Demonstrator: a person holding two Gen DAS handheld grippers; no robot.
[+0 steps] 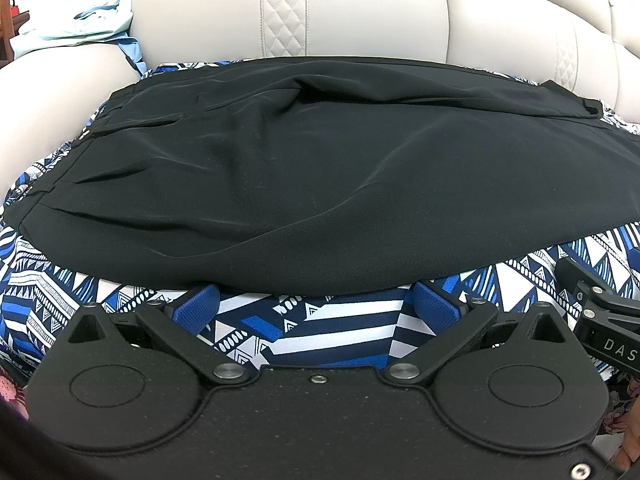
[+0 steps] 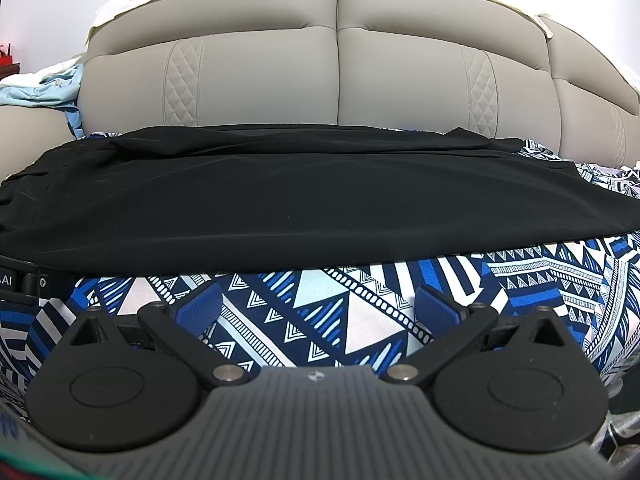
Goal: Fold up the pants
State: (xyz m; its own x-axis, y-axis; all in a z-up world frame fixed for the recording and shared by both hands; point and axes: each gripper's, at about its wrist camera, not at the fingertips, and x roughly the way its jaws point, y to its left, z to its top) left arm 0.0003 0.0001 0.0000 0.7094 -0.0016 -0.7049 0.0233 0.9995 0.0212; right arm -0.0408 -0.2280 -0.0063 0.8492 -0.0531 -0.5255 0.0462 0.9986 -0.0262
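Black pants (image 1: 304, 184) lie spread flat across a blue, white and navy patterned cloth (image 1: 328, 332) on a sofa seat; the waistband is at the left. They also show in the right wrist view (image 2: 288, 208). My left gripper (image 1: 318, 306) is open and empty, its blue pads at the pants' near edge. My right gripper (image 2: 318, 306) is open and empty, a little short of the near edge over the patterned cloth (image 2: 360, 312). The right gripper's body shows in the left wrist view (image 1: 600, 312).
A beige leather sofa back (image 2: 340, 72) rises behind the pants. Light blue clothes (image 1: 84, 20) are piled at the far left by the armrest. The left gripper's body edge shows at the left in the right wrist view (image 2: 20, 282).
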